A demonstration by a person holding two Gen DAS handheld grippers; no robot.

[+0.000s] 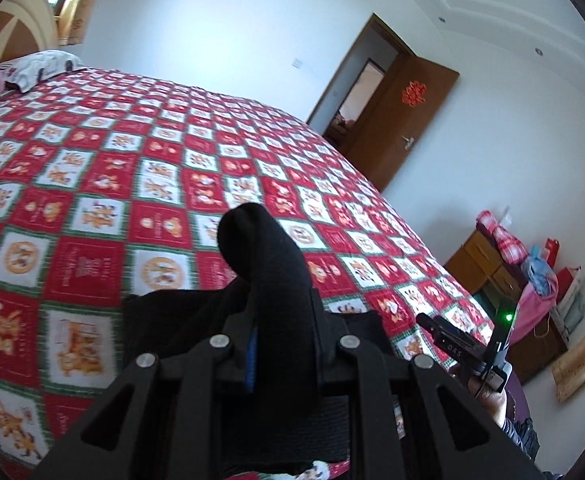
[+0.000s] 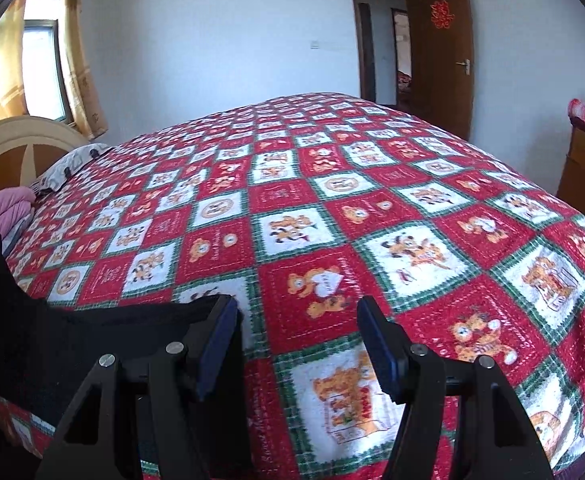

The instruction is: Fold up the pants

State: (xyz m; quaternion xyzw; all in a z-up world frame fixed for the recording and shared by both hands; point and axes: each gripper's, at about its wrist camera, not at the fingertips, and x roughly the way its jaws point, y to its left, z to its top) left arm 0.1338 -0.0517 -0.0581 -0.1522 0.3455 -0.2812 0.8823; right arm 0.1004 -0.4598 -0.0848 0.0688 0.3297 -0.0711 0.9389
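Behind our tongs stretches a wide bed (image 2: 372, 200) with a red, white and green checked quilt, and further back stand a white wall and an open brown door (image 2: 440, 40).

Our left tongs (image 1: 280, 344) are closed tightly on a bunch of the black pants (image 1: 264, 280). The cloth rises between the two fingers as a thick roll. We judge that it is held so to lift one end of the garment off the quilt, so that it can be carried over the rest. More black cloth lies flat on the bed just beyond and to the left of these tongs.

Our right tongs (image 2: 298, 344) stand wide apart and hold nothing; only the quilt shows between the blue pads (image 2: 216, 348). The pants (image 2: 92, 344) lie just beside them on the left, touching or nearly touching the left finger; we cannot tell which. We think they wait open there in order to take the near edge of the cloth.

In the left view the right tongs (image 1: 458, 340) appear low to the right of the left tongs, over the bed edge.

The fold seems to be only at its beginning.
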